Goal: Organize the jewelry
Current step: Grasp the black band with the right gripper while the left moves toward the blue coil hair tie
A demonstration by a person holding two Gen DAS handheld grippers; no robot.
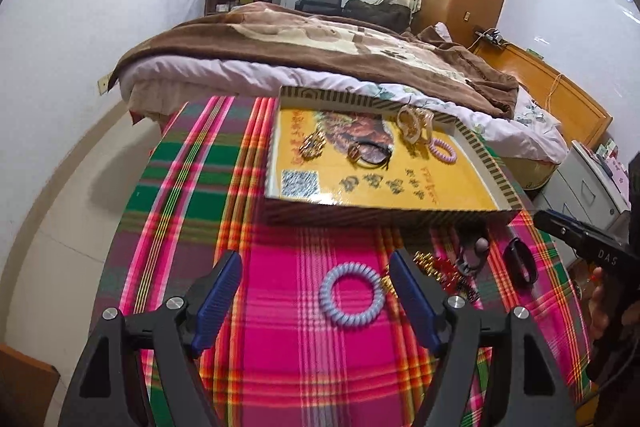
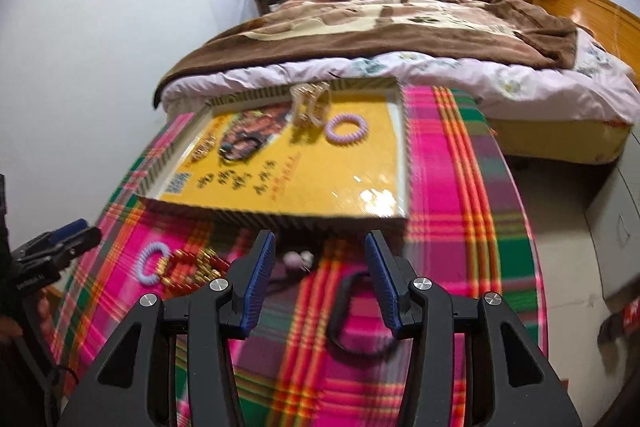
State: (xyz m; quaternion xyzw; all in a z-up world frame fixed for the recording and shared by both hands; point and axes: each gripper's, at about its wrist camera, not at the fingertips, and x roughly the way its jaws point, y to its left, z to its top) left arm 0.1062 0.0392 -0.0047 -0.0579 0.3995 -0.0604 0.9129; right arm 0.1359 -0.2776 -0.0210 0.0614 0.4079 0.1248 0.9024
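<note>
My left gripper (image 1: 316,263) hangs open over the plaid cloth. A pale blue spiral hair tie (image 1: 347,294) lies on the cloth between its fingers, close to the right one and untouched. My right gripper (image 2: 320,241) is open too, above a black band (image 2: 348,311) that lies flat on the cloth. A shallow yellow box tray (image 1: 440,187) (image 2: 360,167) stands behind, holding a purple spiral tie (image 1: 442,150) (image 2: 346,127), an amber claw clip (image 1: 414,125) (image 2: 310,103) and a black hair tie (image 1: 370,153).
Gold and red beads (image 1: 432,267) (image 2: 192,267) and a black tie with pink balls (image 1: 472,255) (image 2: 298,259) lie before the tray. A bed with a brown blanket (image 1: 320,43) stands behind the table. A grey cabinet (image 1: 592,187) is at the right.
</note>
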